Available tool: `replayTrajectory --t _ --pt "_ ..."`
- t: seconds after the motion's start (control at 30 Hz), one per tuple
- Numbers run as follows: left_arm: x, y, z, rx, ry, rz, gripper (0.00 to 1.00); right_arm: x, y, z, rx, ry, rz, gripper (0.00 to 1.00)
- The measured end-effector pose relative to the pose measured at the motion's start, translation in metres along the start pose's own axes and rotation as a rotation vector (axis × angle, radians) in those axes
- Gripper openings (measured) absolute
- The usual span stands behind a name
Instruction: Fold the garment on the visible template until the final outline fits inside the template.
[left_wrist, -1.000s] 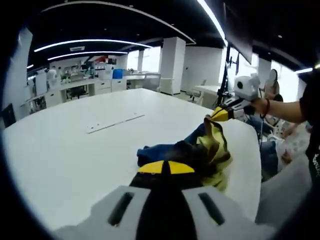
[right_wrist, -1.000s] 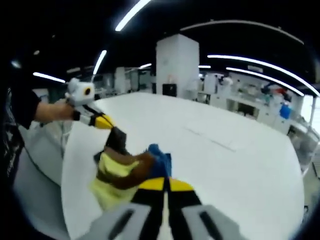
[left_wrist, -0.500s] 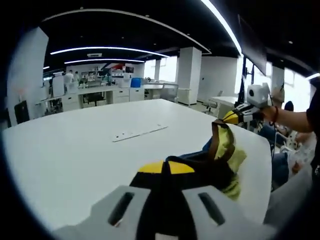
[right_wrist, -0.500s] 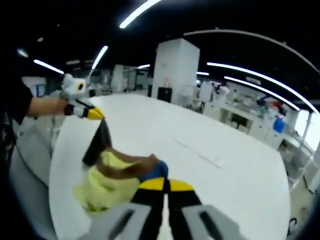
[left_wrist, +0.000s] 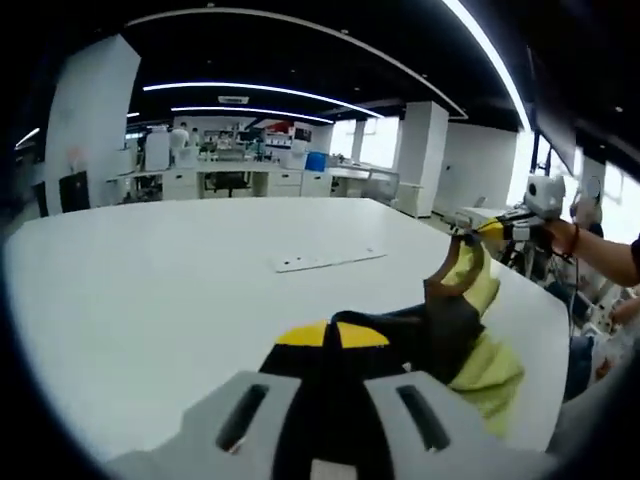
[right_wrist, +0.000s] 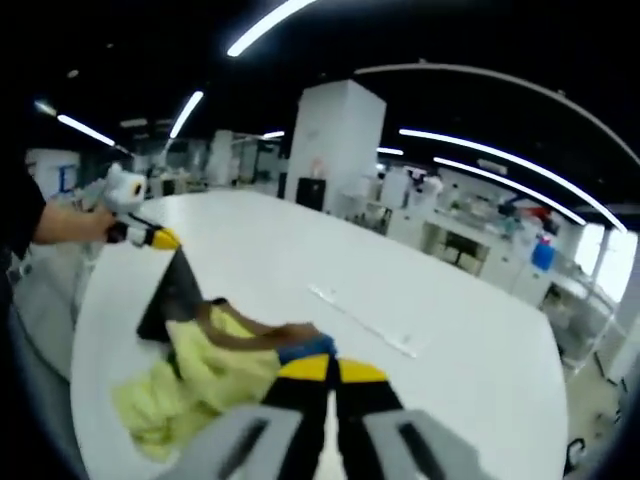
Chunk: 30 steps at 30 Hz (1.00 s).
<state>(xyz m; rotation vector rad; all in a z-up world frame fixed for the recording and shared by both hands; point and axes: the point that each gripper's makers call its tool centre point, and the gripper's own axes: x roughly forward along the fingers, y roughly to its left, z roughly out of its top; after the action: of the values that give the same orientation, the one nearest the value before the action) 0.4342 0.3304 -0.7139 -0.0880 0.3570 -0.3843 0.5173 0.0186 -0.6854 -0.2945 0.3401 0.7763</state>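
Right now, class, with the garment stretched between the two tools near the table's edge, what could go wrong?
1. The garment hangs close to the table edge, so the loose yellow part may slide off.
2. The left tool and right tool each grip only a corner; pulling further apart may slip one free.
3. The fabric is bunched, so folds may set crooked.

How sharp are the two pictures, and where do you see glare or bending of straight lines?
Left gripper view: fairly sharp; the white oval table bows, and the window at right is blown out. Right gripper view: softer, with the yellow, brown and blue garment blurred; the ceiling light strips curve strongly.
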Motion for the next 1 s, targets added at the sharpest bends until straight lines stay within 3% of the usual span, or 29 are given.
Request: replayTrajectory --t 0.33,0.43,0.57,0.7,0.8,0.87,1.0 --pt "0.017 0.031 -0.007 -0.007 0.021 0.06 0.0 0.054 -0.033 -0.011 0.083 0.025 -0.038 0.0" --pt "0.029 0.053 -0.006 -0.005 0.031 0.104 0.0 0.071 -0.045 -0.02 0.114 0.04 -0.075 0.0" --pt "0.041 0.063 -0.009 -0.016 0.045 0.119 0.0 0.092 -0.06 -0.038 0.153 0.083 -0.126 0.0" --pt "0.053 0.068 -0.018 -0.029 0.08 0.119 0.0 0.103 -0.061 -0.061 0.183 0.139 -0.144 0.0" --pt "0.062 0.076 -0.031 0.011 0.142 0.149 0.0 0.116 -0.065 -0.076 0.228 0.169 -0.155 0.0" --pt "0.066 0.069 -0.034 0.027 0.157 0.143 0.0 0.122 -0.068 -0.079 0.245 0.169 -0.155 0.0" --pt "0.07 0.074 -0.042 0.055 0.192 0.159 0.0 0.133 -0.072 -0.088 0.267 0.191 -0.163 0.0"
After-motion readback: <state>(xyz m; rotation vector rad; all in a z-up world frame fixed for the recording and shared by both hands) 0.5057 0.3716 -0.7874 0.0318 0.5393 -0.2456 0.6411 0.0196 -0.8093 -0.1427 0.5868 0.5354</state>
